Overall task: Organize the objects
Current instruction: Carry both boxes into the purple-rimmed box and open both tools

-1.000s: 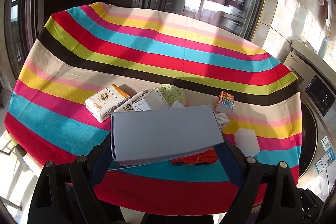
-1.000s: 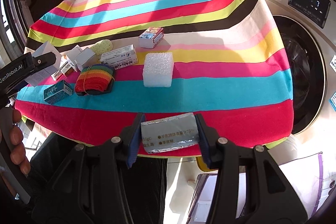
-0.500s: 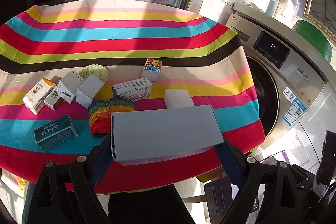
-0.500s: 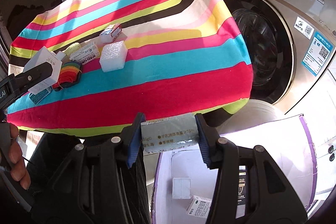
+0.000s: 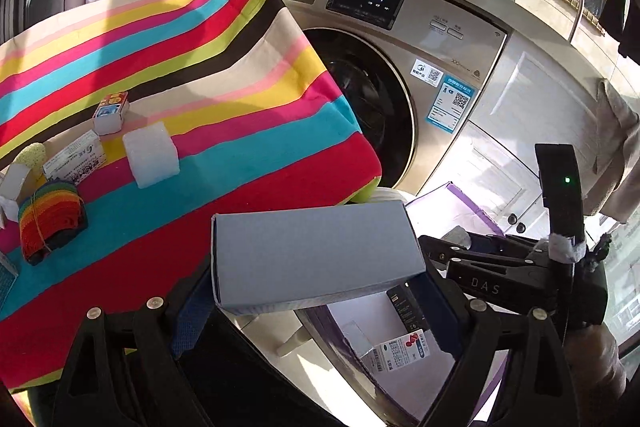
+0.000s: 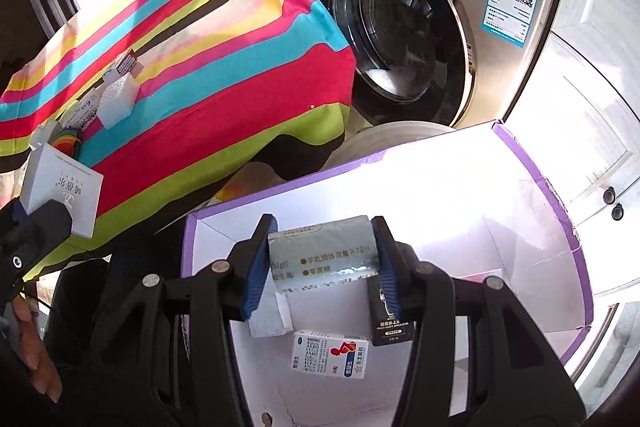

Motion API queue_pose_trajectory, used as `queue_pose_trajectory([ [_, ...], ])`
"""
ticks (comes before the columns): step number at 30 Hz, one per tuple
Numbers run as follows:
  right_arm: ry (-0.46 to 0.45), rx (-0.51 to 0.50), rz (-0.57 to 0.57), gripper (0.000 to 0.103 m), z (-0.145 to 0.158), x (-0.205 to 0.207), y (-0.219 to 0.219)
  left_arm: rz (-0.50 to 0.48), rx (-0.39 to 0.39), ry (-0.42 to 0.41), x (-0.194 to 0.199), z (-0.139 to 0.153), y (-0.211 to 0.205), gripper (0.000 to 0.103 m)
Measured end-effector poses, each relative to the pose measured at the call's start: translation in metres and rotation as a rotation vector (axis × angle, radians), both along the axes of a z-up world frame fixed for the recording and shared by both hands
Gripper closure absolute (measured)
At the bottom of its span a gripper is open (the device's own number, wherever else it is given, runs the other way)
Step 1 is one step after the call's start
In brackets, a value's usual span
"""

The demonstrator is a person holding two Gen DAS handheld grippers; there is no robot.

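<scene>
My left gripper (image 5: 316, 291) is shut on a plain grey-blue carton (image 5: 316, 253) and holds it past the table's right edge, above the rim of the purple-edged white box (image 5: 404, 379) on the floor. My right gripper (image 6: 322, 267) is shut on a silver foil packet (image 6: 322, 257) with printed text and holds it over the open purple-edged box (image 6: 540, 195). Inside that box lie a white medicine carton (image 6: 330, 353), a black carton (image 6: 390, 323) and a small white box (image 6: 270, 319). The left gripper with its white carton (image 6: 62, 193) also shows at the left of the right wrist view.
A table under a striped cloth (image 5: 240, 131) carries a white foam block (image 5: 151, 159), a rainbow-coloured roll (image 5: 50, 221), a small red-and-white box (image 5: 111, 111) and other small cartons. A washing machine (image 5: 400, 67) stands beside the table; white cabinet doors (image 6: 592, 107) lie behind the box.
Both grippers have swung right and down from the table toward the floor box. The right gripper now hangs over the box opening; the left one has passed the table's edge.
</scene>
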State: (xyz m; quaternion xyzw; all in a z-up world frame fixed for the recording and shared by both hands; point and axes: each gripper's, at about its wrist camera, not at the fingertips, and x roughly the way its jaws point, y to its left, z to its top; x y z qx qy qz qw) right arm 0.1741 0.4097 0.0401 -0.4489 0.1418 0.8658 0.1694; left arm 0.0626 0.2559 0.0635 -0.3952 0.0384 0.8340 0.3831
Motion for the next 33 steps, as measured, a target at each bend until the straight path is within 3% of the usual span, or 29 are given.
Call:
queue_pose_trajectory([
  [12,-0.006,-0.010,-0.109,0.050,0.001,0.023,0.036,-0.280,-0.006,0.008,0.045,-0.008,0.043,0.011],
  [16,-0.009,-0.020,-0.124,0.050,0.000,0.024,0.038,-0.340,-0.024,-0.023,0.053,-0.012,0.051,0.009],
  [20,-0.019,-0.028,-0.132,0.034,-0.003,0.025,0.037,-0.335,-0.015,-0.021,0.052,-0.011,0.049,0.004],
  [22,-0.018,-0.028,-0.129,0.031,-0.003,0.024,0.036,-0.326,-0.004,-0.024,0.050,-0.009,0.047,0.003],
  [28,-0.030,-0.016,-0.117,0.030,-0.004,0.018,0.032,-0.265,0.034,-0.022,0.040,-0.004,0.036,0.003],
  [33,-0.043,-0.012,-0.110,0.030,-0.007,0.014,0.028,-0.217,0.046,0.042,0.033,0.001,0.025,0.003],
])
